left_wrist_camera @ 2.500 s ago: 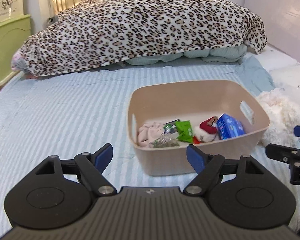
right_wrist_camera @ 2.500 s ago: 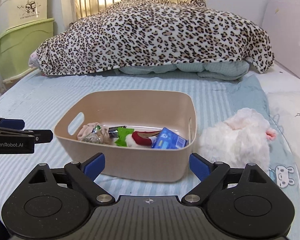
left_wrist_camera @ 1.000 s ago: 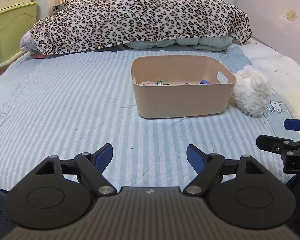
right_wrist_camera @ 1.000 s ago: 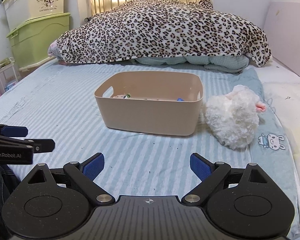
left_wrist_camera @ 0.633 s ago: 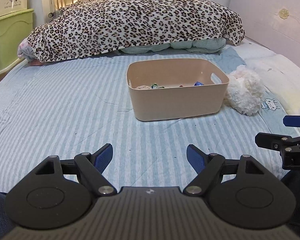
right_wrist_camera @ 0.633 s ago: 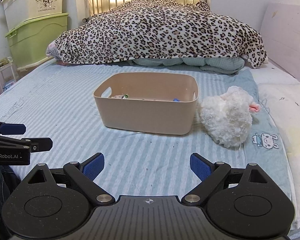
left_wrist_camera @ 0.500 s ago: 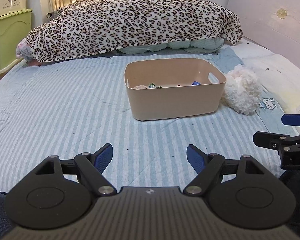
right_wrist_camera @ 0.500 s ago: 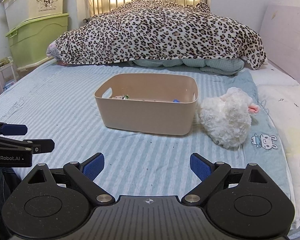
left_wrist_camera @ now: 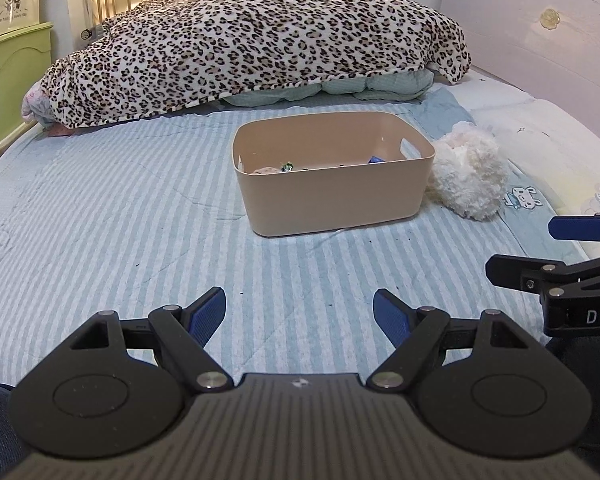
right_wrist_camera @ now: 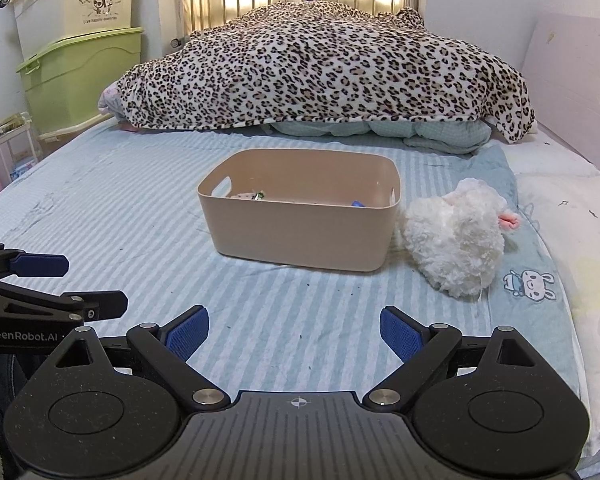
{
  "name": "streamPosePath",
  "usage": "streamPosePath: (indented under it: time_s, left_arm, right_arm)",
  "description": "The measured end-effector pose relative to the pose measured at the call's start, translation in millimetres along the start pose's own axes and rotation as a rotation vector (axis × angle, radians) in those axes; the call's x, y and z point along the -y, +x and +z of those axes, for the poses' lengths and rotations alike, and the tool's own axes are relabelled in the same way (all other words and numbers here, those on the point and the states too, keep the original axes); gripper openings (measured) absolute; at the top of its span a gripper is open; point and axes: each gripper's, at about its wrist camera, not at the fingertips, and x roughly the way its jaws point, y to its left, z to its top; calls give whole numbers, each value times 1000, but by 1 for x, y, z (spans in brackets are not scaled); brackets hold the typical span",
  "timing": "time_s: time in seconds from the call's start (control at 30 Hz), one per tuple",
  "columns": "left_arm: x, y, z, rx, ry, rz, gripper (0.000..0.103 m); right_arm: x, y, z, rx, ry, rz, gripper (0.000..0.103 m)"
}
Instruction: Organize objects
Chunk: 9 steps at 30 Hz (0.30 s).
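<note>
here, the left gripper (left_wrist_camera: 299, 312) hangs low over the near part of the bed (left_wrist_camera: 100, 216), its jaws spread wide with nothing between them. the right gripper (right_wrist_camera: 294, 330) hangs beside it over the same striped sheet, jaws likewise spread and empty. both sit well back from the beige bin (right_wrist_camera: 300, 224), which stands upright on the bed's middle. over the bin's near wall only the tops of a few small things (right_wrist_camera: 256, 196) show: something pale, a bit of green, a blue corner; what they are cannot be told from this angle. a white plush toy (right_wrist_camera: 454, 248) lies on the sheet just beside the bin's right end, apparently touching it. behind the bin a leopard-print blanket (right_wrist_camera: 320, 72) is heaped across the far half of the bed, over pale green bedding. stacked storage boxes (right_wrist_camera: 72, 40), cream over green, stand at the left of the room.
</note>
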Motion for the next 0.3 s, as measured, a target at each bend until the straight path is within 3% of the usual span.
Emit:
streamPosePath:
  time_s: [0.3]
  left_arm:
    - [0,0,-1,0,0,6,82]
  right_arm:
    - [-1,2,0,-5,-1,-7,94]
